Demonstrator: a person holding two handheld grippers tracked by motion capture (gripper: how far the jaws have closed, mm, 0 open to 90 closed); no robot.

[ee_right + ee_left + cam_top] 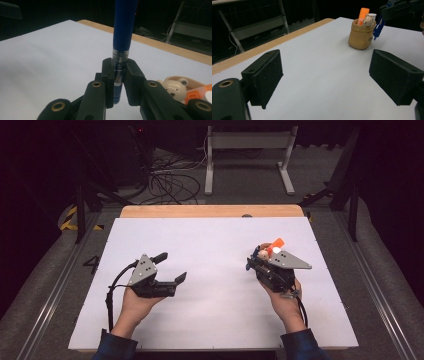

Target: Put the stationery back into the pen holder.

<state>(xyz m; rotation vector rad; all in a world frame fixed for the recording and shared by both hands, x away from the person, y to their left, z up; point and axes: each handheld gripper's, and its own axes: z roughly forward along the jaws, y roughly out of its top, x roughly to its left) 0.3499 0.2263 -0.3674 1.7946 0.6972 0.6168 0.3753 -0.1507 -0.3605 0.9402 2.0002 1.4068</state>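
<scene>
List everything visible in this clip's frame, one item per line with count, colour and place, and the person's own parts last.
pen: 1, blue, upright between the right gripper's jaws.
pouch: 1, tan, on the white table's right half.
marker: 1, orange, standing in the pouch.
bear figure: 1, cream, at the pouch mouth.
table: 1, white top, wooden far edge.
metal stand: 1, grey, on the floor beyond.
left gripper: 1, black, open, holding nothing.
right gripper: 1, black, shut on the pen.

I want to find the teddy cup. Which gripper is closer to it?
Right. The right gripper, shut on a blue pen, is right beside the tan cup. The left gripper is open, far across the white table.
</scene>
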